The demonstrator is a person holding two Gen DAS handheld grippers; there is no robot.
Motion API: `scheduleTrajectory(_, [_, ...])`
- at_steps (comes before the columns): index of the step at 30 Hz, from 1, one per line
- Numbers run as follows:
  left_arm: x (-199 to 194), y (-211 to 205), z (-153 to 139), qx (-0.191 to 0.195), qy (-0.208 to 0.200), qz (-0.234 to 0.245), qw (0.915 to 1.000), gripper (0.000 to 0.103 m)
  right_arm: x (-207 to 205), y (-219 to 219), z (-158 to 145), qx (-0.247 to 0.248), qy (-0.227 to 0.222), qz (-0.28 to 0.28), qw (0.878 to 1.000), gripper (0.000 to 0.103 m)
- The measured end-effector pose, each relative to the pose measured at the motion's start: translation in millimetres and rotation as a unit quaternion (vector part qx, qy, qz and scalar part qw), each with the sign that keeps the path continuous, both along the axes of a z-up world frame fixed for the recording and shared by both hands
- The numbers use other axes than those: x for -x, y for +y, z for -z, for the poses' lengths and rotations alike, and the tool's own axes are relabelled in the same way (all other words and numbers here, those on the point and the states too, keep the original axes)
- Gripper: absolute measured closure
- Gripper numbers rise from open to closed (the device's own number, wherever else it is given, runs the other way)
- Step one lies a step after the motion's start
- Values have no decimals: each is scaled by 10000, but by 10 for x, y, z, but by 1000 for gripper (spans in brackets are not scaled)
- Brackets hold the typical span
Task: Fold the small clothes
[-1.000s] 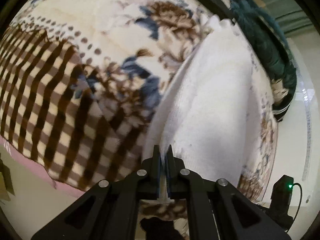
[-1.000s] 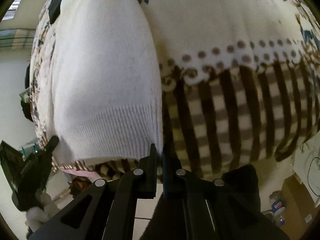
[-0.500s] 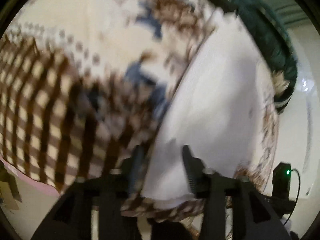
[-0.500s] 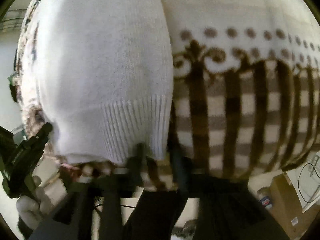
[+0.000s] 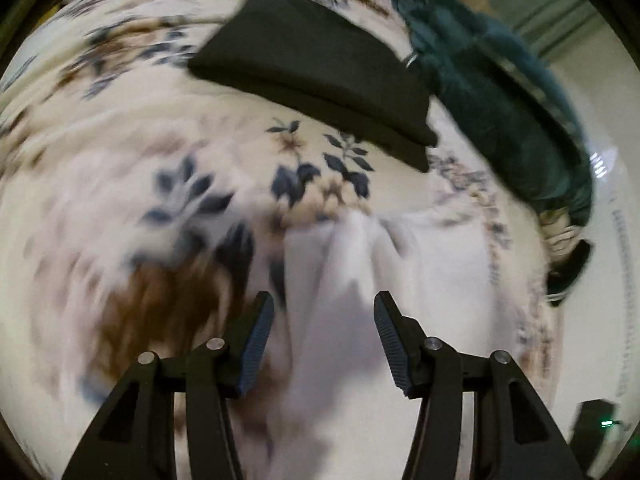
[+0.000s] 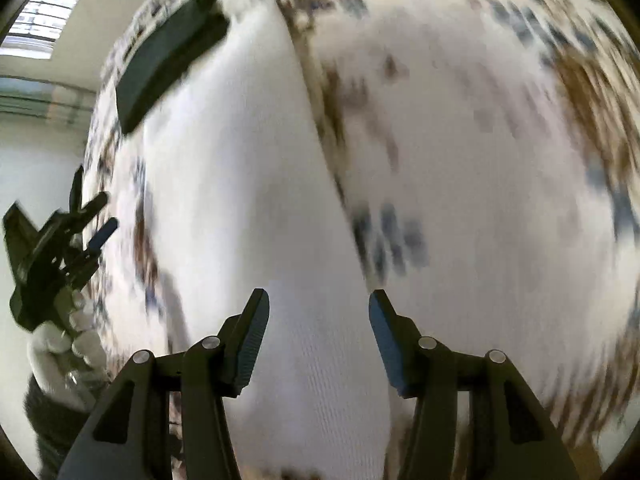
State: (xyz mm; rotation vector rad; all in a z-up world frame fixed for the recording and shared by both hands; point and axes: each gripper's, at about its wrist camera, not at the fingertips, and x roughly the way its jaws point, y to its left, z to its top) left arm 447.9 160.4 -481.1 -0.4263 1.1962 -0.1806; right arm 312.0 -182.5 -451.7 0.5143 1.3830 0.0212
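Both tongs stand with their jaws wide apart and nothing between the pads: the left gripper [image 5: 322,340] hangs just above the near end of the white ribbed knit garment [image 5: 384,280], and the right gripper [image 6: 316,336] does the same over its other side, where the garment [image 6: 248,200] runs away from the camera as one long, smooth band with a straight edge on its right. It lies on the cream plush blanket with blue and brown flowers [image 5: 132,128] that covers the whole work surface, and neither gripper touches it as far as these blurred views show. Judged from that narrow, even shape, at least one lengthwise fold looks done — the knit reads as a doubled strip, not a spread-out piece — though the blur hides how many layers there are. In the left view some creases fan out at its far end, so it may need smoothing. What seems left is a crosswise fold to bring the strip down to a compact packet. Farther off, a flat black folded cloth [image 5: 320,68] sits squared on the blanket, which suggests one item already finished. Beyond it a dark green fuzzy garment [image 5: 500,92] lies bunched along the far edge, apparently not yet folded — so more than half the work probably remains.
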Motion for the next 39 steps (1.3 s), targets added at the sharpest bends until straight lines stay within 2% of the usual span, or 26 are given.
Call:
scheduleTrajectory(2, [-242,-117,161,-102,151,184,9997,56,-283,-54,74,39,-126,-28,9999,49])
scheduleTrajectory(3, [-308,-179,218,-155,180,316,9992,64,-468,-72,125,-15,-121,-18,9999,49])
scheduleTrajectory(4, [-308,-234,258,-272,113,442,9986,91,-563,-72,164,-63,-107,-13,9999,49])
scheduleTrajectory(6, [-244,-250,236,-391,-57,482,9981,92,-803,-77,252,-121,-36,-14,9999,49])
scheduleTrajectory(10, [-73,83,82,-234,-365,-246,9988,94,-1172,-106,402,-109,-13,-115,9999,49])
scheduleTrajectory(14, [-143,287,272,-97,-136,-626,9979,98,-1538,-19,531,-138,-71,-119,9998,49])
scheduleTrajectory(17, [-224,314,357,-151,-54,-704,9974,99,-1876,-6,635,-328,-172,-39,9993,49])
scheduleTrajectory(19, [-264,342,335,-274,-99,-690,9972,100,-2025,70,676,-338,-357,-325,9983,49])
scheduleTrajectory(20, [-286,342,339,-310,-106,-695,9970,100,-2055,110,683,-153,-411,-529,9976,58])
scheduleTrajectory(21, [-311,371,359,-329,-59,-718,9969,100,-2123,168,728,287,-413,-748,9959,80])
scheduleTrajectory(22, [-323,426,379,-232,23,-745,9969,100,-2192,169,812,535,-339,-847,9944,83])
scheduleTrajectory(23, [-355,430,406,-111,56,-739,9972,100,-2227,127,868,544,-236,-797,9951,83])
scheduleTrajectory(25, [-350,461,367,71,22,-704,9975,98,-2310,40,927,222,-6,-688,9974,83])
scheduleTrajectory(26, [-330,471,330,182,50,-655,9977,97,-2326,37,896,171,16,-726,9972,77])
scheduleTrajectory(27, [-296,473,283,287,81,-629,9976,88,-2327,39,844,177,16,-775,9968,69])
scheduleTrajectory(28, [-259,467,237,355,77,-631,9973,73,-2312,39,777,193,2,-804,9966,62])
scheduleTrajectory(29, [-225,443,195,486,34,-621,9969,64,-2285,34,721,142,2,-824,9965,49])
scheduleTrajectory(30, [-181,409,149,674,-30,-598,9959,46,-2214,21,663,6,-3,-843,9964,45])
scheduleTrajectory(31, [-132,381,113,817,-74,-562,9950,41,-2106,15,603,-109,20,-887,9960,45])
scheduleTrajectory(32, [-103,304,102,840,-64,-458,9954,41,-2033,23,563,-166,46,-939,9954,45])
scheduleTrajectory(35, [-58,147,206,184,275,-225,9992,41,-1704,61,464,-154,122,-1084,9939,45])
scheduleTrajectory(39, [441,239,134,530,367,-304,9975,41,-1068,16,395,-312,445,-1029,9932,43])
